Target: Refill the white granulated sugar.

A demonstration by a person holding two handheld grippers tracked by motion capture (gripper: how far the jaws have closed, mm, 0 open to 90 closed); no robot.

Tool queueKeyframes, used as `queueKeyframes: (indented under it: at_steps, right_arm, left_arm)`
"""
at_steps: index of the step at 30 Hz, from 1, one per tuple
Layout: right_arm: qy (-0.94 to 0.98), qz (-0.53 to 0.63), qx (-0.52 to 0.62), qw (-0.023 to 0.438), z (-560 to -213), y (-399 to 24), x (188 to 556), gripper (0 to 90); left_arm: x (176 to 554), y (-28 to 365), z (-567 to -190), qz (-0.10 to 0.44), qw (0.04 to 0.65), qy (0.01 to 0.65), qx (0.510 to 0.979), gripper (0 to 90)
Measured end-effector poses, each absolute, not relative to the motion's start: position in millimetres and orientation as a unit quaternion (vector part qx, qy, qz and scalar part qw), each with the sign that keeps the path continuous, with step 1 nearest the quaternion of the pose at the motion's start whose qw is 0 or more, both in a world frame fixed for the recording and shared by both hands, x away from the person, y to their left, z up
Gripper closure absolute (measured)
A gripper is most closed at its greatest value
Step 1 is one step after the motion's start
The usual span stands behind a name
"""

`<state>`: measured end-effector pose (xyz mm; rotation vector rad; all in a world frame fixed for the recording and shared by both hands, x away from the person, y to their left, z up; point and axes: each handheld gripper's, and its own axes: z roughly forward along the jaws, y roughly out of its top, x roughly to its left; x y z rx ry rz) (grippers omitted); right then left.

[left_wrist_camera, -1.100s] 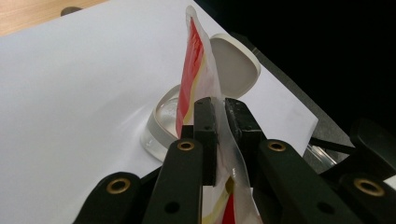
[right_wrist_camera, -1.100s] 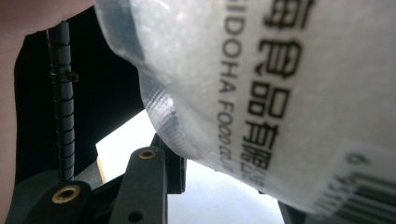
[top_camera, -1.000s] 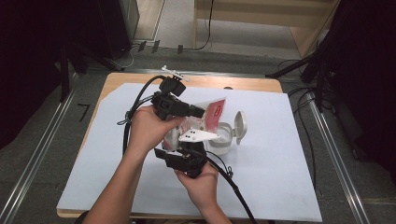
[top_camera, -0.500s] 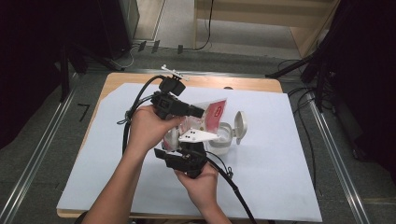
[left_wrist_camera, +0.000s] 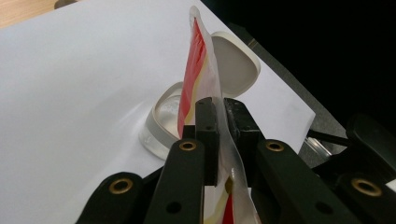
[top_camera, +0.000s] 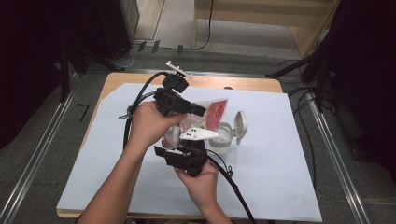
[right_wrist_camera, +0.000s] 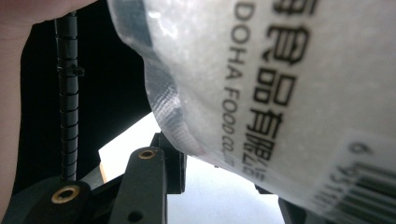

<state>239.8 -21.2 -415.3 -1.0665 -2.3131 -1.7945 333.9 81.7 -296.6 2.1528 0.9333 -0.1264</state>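
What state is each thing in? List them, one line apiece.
Pouch: held on edge over the container, pinched by both grippers.
Container: open, resting on the white sheet.
Lid: flipped up, hinged at the container's side.
Left gripper: shut on the pouch's edge.
Right gripper: closed around the pouch's bulging part.

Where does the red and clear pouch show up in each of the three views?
High view: the pouch sits at centre, above the white container.
Left gripper view: it stands edge-on in the middle, clamped by the left tongs.
Right gripper view: its printed back fills the upper right.
Shared landmark: the white sheet on the table.
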Motion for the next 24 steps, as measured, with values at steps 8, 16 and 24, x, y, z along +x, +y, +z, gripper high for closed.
queueKeyframes:
  at_steps: [8, 16, 24]
  right_arm:
    - [-0.744, -0.572, -0.346, 0.007, -415.7, -22.6, 241.7, 63.7]
    - [-0.744, -0.571, -0.346, 0.005, -415.7, -22.5, 242.8, 63.6]
    - [-0.745, -0.57, -0.345, 0.001, -416.2, -20.8, 243.6, 63.7]
  left_arm:
    - [331.8, 80.7, -298.2, -0.036, 0.397, 0.361, 0.843, 85.6]
    - [332.1, 80.6, -298.9, -0.034, 0.404, 0.36, 0.84, 85.4]
    - [331.6, 83.9, -300.2, -0.033, 0.41, 0.365, 0.835, 84.8]
